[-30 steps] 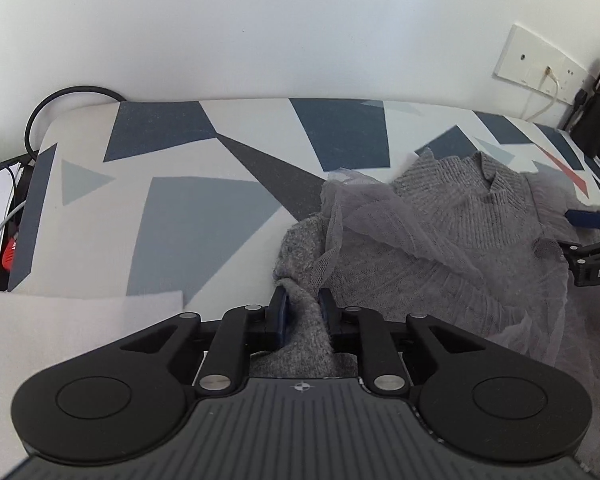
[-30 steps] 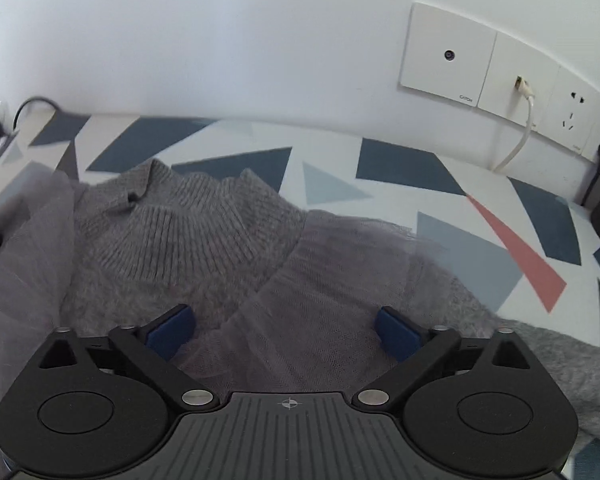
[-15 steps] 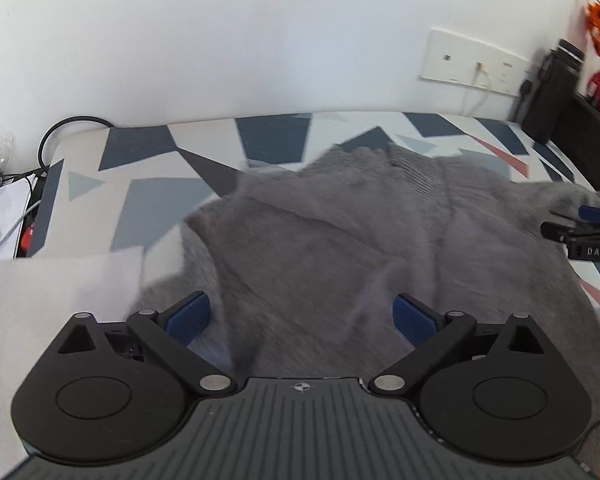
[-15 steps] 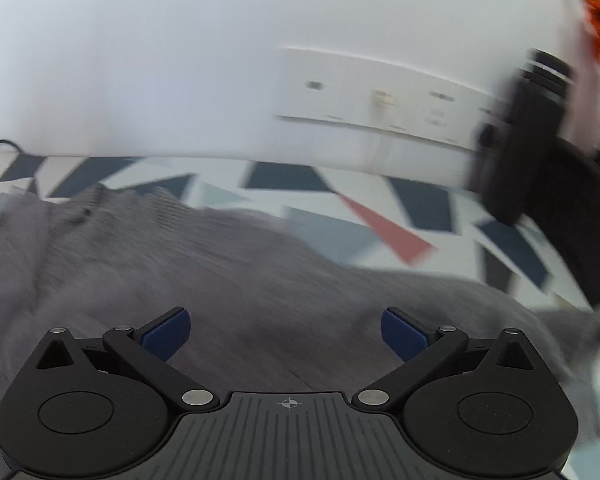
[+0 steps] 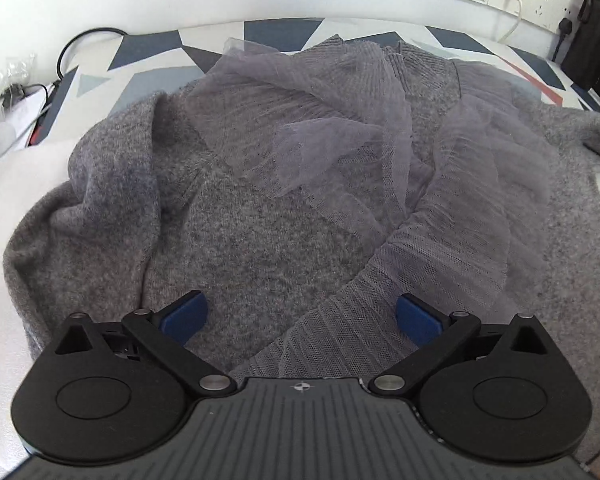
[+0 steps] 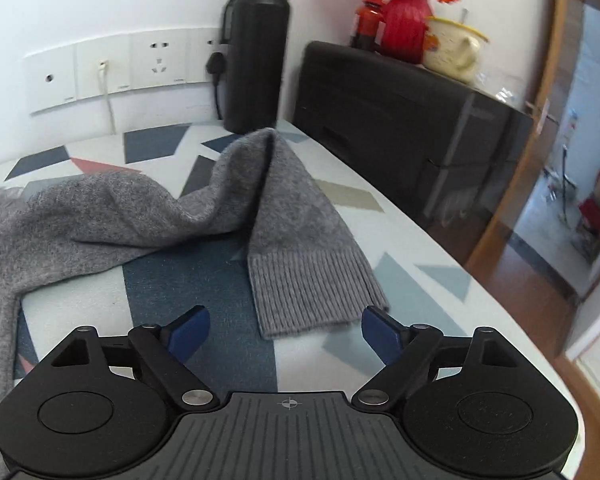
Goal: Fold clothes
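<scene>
- Two claws spread, pinching nothing: left claw [image 5: 300, 318], right claw [image 6: 286, 334].
- Sleeve cuff [image 6: 308, 292] just ahead of right claw, sleeve running away toward the flask [image 6: 256, 48].

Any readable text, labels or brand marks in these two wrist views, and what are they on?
None legible.
Small print on the wall socket plates: too small to read.
Black flask, red vase, grey sweater: no visible text.
Both tools carry only a crosshair mark, no words.
</scene>
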`<state>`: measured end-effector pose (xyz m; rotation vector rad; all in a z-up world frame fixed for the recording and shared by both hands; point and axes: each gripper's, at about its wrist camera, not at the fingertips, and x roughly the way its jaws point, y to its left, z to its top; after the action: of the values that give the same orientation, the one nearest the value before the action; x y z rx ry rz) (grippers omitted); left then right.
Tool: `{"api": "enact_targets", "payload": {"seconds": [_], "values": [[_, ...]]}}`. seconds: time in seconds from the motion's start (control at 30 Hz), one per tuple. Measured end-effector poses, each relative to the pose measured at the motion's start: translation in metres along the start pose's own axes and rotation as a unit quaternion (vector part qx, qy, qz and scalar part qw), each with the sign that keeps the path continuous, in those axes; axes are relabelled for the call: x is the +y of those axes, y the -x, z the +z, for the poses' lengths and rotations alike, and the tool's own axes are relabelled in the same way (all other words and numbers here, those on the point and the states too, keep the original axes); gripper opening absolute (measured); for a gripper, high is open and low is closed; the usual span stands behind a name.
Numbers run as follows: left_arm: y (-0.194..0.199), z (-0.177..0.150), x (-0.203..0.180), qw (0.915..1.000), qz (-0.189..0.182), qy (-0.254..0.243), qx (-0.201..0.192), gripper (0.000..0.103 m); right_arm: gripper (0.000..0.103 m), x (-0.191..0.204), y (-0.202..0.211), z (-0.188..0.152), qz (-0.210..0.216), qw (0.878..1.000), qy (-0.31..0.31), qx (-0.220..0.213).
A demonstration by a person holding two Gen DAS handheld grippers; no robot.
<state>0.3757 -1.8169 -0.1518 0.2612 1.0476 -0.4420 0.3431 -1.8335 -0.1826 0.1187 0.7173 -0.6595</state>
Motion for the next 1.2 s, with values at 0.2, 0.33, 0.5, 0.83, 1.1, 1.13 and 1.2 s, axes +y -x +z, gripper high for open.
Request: {"api": "enact_targets", "payload": {"seconds": [0.2,0.33,0.5,0.83,1.1,1.13,1.2], "values": [[0.001,-0.004,-0.001,0.9999,0.007,0.008,-0.006,0.103,0.062,0.002,-0.014,0.007,0.028,1.000,0.000,-0.002],[0.001,-0.004,-0.004,0.9998,0.013,0.014,-0.005,0.103,0.059,0.000,-0.014,0.005,0.043,0.999,-0.016,-0.008],[0.004,-0.008,-0.008,0.9991,0.023,0.035,-0.005,0.103,0.058,-0.004,-0.015,0.007,0.052,0.998,-0.023,-0.009],[0.011,-0.017,-0.011,0.9986,0.027,0.044,0.002,0.103,0.083,-0.008,-0.022,0.012,0.049,0.998,-0.029,0.009],[0.016,-0.024,-0.012,0.9983,0.029,0.050,0.008,0.103,0.102,-0.006,-0.026,0.014,0.066,0.997,-0.018,0.028],[0.017,-0.024,-0.012,0.9983,0.029,0.050,0.009,0.103,0.102,-0.005,-0.026,0.014,0.065,0.997,-0.019,0.027],[0.018,-0.026,-0.013,0.9982,0.030,0.050,0.010,0.103,0.102,-0.004,-0.026,0.013,0.064,0.997,-0.019,0.026]]}}
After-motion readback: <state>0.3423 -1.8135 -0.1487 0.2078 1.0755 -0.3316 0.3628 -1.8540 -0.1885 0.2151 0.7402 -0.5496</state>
